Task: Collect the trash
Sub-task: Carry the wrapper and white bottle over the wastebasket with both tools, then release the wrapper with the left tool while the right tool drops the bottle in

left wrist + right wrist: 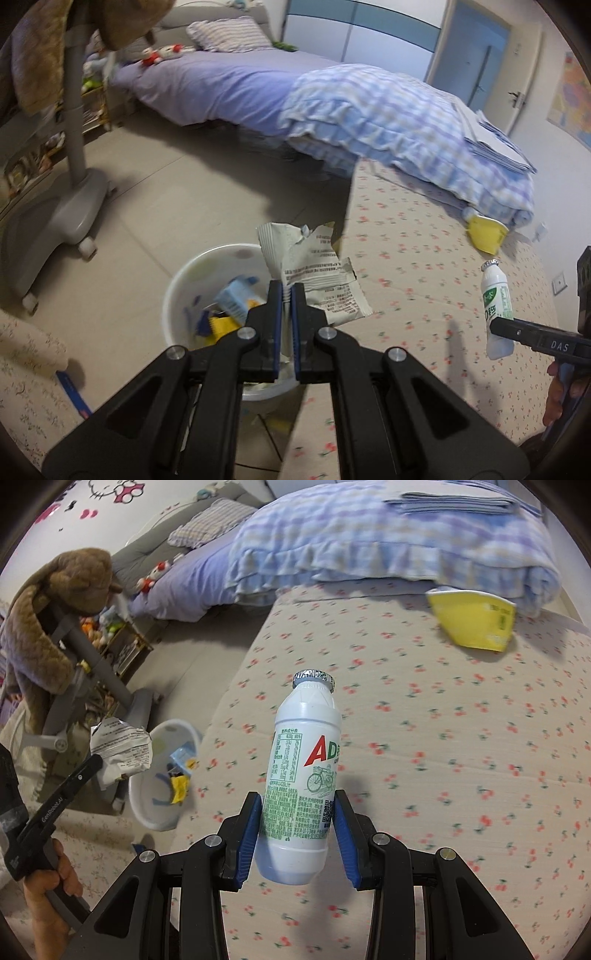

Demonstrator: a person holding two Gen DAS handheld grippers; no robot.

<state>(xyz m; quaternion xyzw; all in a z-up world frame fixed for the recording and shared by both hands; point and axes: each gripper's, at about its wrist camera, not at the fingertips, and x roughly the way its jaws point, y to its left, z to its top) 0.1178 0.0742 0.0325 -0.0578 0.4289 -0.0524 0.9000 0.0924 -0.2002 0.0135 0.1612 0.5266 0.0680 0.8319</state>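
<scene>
My left gripper (287,295) is shut on a crumpled white wrapper (314,273) with printed text, held above the near rim of a white waste bin (177,295) on the floor. The bin holds blue and yellow scraps. My right gripper (298,805) is shut on a white plastic drink bottle (303,771) with green print and a foil cap, carried upright over the cherry-print mattress (443,757). That bottle (496,306) and gripper also show at the right edge of the left wrist view. The wrapper (122,749) and bin (155,805) appear at left in the right wrist view.
A yellow paper carton (476,620) lies on the mattress against a folded blue checked quilt (369,546). A grey wheeled chair base (62,218) stands on the tiled floor left of the bin. A purple bed (207,85) fills the background.
</scene>
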